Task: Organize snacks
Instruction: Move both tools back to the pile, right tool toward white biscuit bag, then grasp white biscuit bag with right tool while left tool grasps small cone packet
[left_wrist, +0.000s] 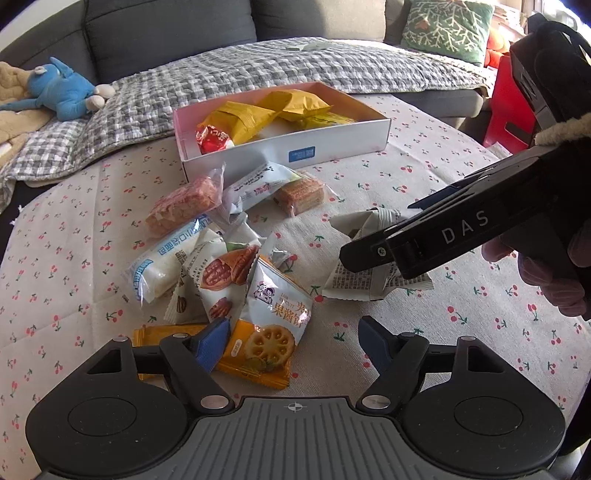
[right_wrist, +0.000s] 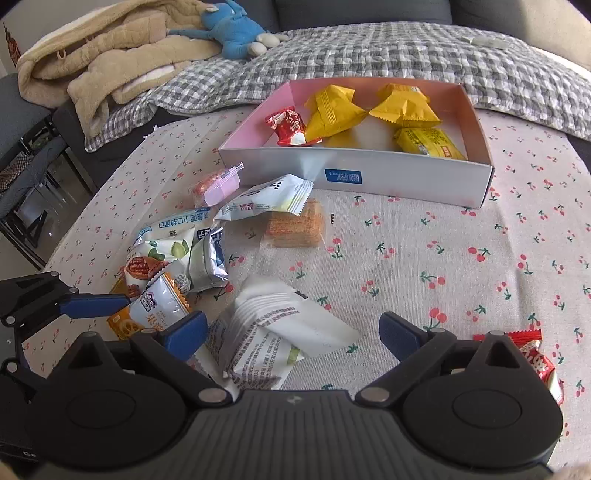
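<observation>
**Snacks on cherry-print surface**

Cherry-print surface (right_wrist: 424, 236) carries a white box (right_wrist: 369, 177) with yellow packets and a loose snack pile (left_wrist: 221, 266) near it. Right claw (right_wrist: 291, 332) is released over a white packet (right_wrist: 280, 332); left claw (left_wrist: 295, 339) is released beside the pile

A red-and-white foil candy wrapper (right_wrist: 541, 360) sits partly hidden behind the right gripper's black arm, and small print on the white crinkled packet (right_wrist: 266, 343) is unreadable.
</observation>
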